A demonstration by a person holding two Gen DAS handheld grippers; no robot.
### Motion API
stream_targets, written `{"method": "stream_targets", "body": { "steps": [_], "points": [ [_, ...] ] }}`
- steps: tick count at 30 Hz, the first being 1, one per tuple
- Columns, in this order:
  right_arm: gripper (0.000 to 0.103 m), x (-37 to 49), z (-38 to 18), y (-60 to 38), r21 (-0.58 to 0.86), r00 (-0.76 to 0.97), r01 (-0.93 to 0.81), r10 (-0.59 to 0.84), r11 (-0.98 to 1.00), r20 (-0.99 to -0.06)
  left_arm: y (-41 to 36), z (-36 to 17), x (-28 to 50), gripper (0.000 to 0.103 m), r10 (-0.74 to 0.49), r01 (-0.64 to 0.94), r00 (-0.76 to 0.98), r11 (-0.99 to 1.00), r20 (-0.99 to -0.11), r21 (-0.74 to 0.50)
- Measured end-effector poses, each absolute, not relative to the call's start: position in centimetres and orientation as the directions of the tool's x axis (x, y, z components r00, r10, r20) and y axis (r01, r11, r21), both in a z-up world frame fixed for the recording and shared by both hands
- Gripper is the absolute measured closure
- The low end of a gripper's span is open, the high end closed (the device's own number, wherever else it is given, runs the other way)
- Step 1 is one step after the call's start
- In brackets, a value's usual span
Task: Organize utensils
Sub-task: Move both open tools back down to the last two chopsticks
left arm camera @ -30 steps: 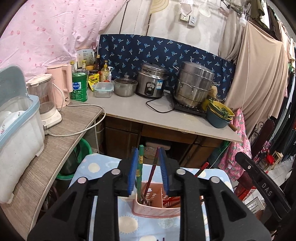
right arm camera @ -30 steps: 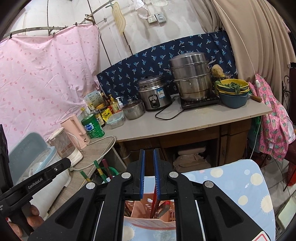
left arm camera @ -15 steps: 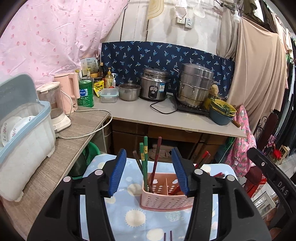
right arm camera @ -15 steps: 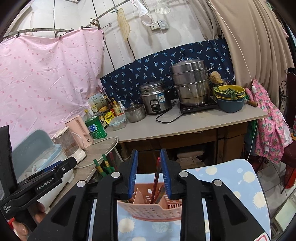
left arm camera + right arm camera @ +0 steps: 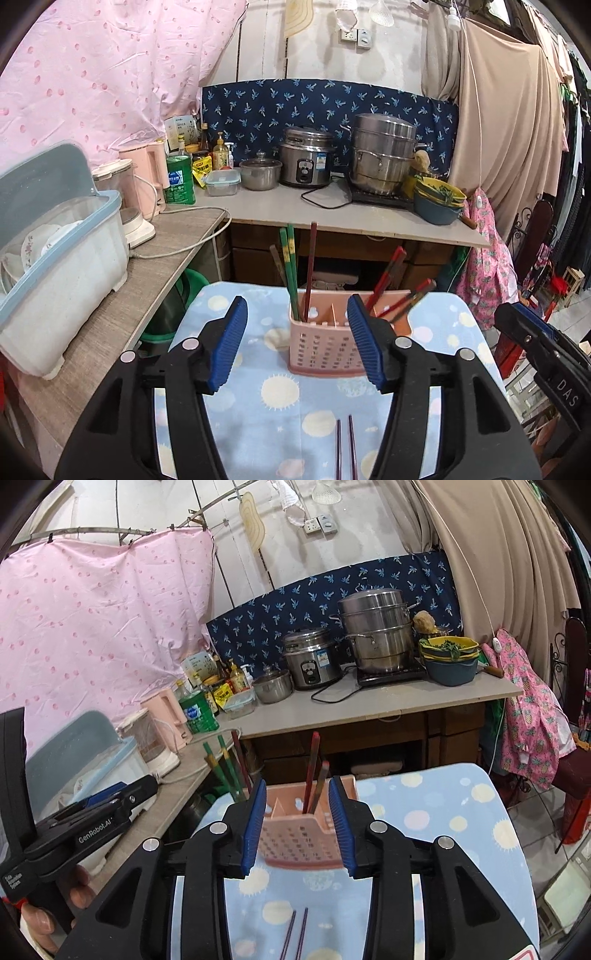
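A pink slotted utensil basket (image 5: 325,347) stands on the blue sun-patterned tablecloth (image 5: 280,424). Green chopsticks (image 5: 290,266) and a dark red chopstick (image 5: 311,266) stand in its left compartment. Red chopsticks (image 5: 391,273) lean out of its right side. A purple pair (image 5: 343,443) lies on the cloth in front. My left gripper (image 5: 297,301) hangs short of the basket, jaws opening, nothing between them. In the right wrist view the basket (image 5: 299,842) holds red chopsticks (image 5: 314,771). My right gripper (image 5: 297,782) is also short of it, jaws opening and empty.
On the left a wooden counter (image 5: 110,325) carries a lidded dish box (image 5: 55,266), a blender and a pink kettle. The back counter (image 5: 332,214) holds a rice cooker (image 5: 306,162), a steamer pot and stacked bowls. A hand (image 5: 40,919) holds the left gripper.
Both grippers have drawn back from the basket and their jaws have widened. The chopsticks that stood between the jaws now stand free in the basket.
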State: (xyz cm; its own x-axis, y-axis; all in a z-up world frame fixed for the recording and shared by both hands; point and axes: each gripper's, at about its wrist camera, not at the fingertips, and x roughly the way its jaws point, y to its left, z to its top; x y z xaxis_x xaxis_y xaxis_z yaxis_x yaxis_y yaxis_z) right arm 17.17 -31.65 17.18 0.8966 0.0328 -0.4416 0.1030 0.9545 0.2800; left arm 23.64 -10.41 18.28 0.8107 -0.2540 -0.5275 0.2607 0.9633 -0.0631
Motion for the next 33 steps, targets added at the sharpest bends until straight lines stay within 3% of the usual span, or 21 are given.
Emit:
{"method": "stream_targets", "body": {
  "steps": [21,33],
  "points": [
    [0.068,7.8,4.1,-26.1,0.22,0.725,0.103,0.078,0.97,-0.684,-7.7,8.4,14.1,0.039,-0.217,0.28,0.703,0.96,-0.677,-0.017],
    [0.068,5.5,-1.5,-22.7,0.192,0.627,0.076,0.103,0.978,-0.773,-6.4,2.7,11.5,0.035,-0.189,0.285,0.613,0.959,-0.767,-0.008]
  ]
}}
